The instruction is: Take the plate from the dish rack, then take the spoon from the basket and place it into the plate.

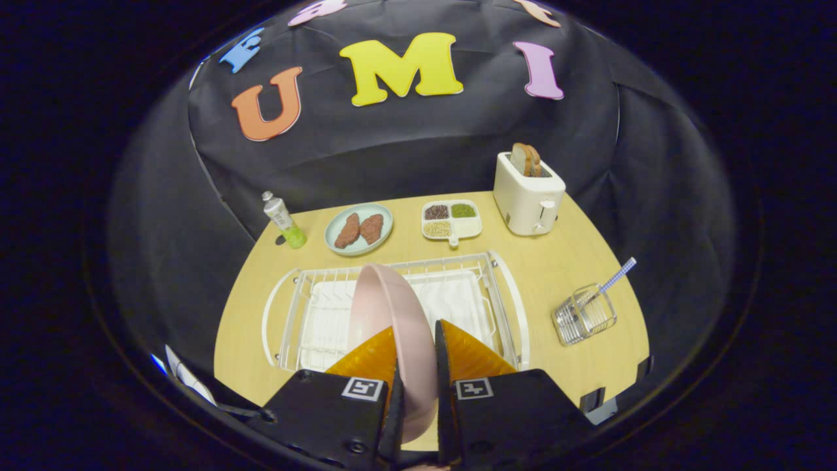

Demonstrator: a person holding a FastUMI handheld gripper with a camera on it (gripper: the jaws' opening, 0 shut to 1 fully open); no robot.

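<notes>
Your gripper (416, 366) is closed down on the rim of the pink plate (392, 307), both fingers pinching it on edge above the white dish rack (507, 294). Judge the plate stiff, smooth and light, likely to pivot in a rim pinch, so carry it level and slow. The rack behind looks bare. To the right on the bench (556, 268), the wire basket (584, 320) holds the spoon (611, 282), handle sticking up: grip that handle

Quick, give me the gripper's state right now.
Gripper: shut on the pink plate, held on edge between both fingers over the dish rack.
</notes>
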